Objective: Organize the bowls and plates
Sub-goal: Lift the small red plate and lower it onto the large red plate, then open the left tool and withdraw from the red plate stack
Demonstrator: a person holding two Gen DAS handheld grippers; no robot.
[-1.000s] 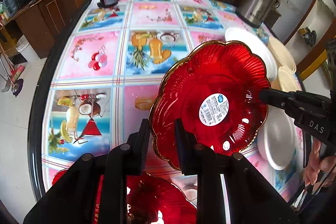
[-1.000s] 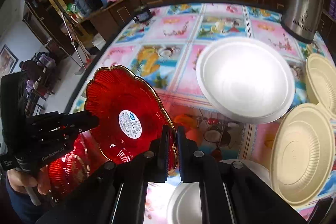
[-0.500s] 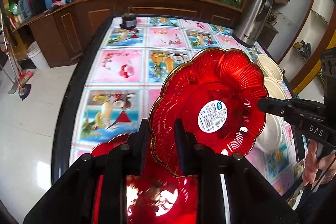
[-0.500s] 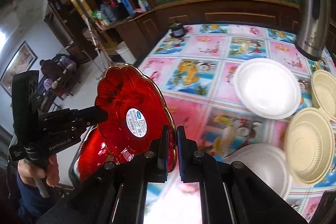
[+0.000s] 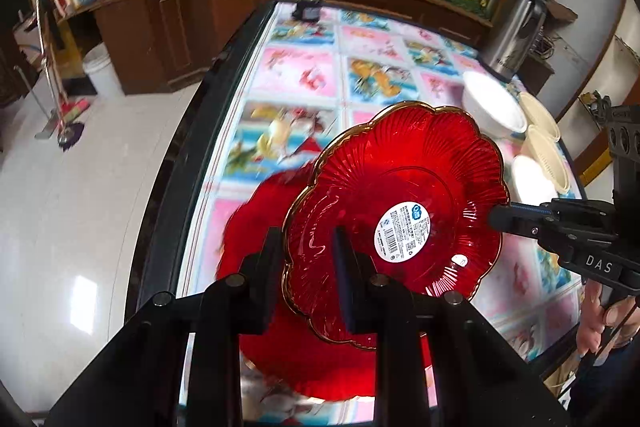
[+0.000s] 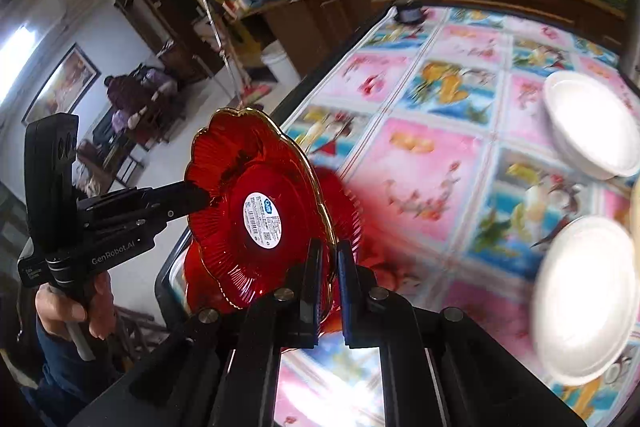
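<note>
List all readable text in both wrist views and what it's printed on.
"DAS": white letters on the body of the right gripper, seen from the left wrist.
"GenRobot.AI": on the body of the left gripper, seen from the right wrist.
Round white sticker on the red plate: blue logo and barcode print, too small to read in either view.
Steel kettle: dark lettering near its base, too blurred to read.

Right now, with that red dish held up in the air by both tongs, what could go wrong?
1. The red dish is pinched only at its rim by the left tongs and right tongs; it might slip and break.
2. Lowered carelessly, it could strike the second red dish near the table edge.
</note>
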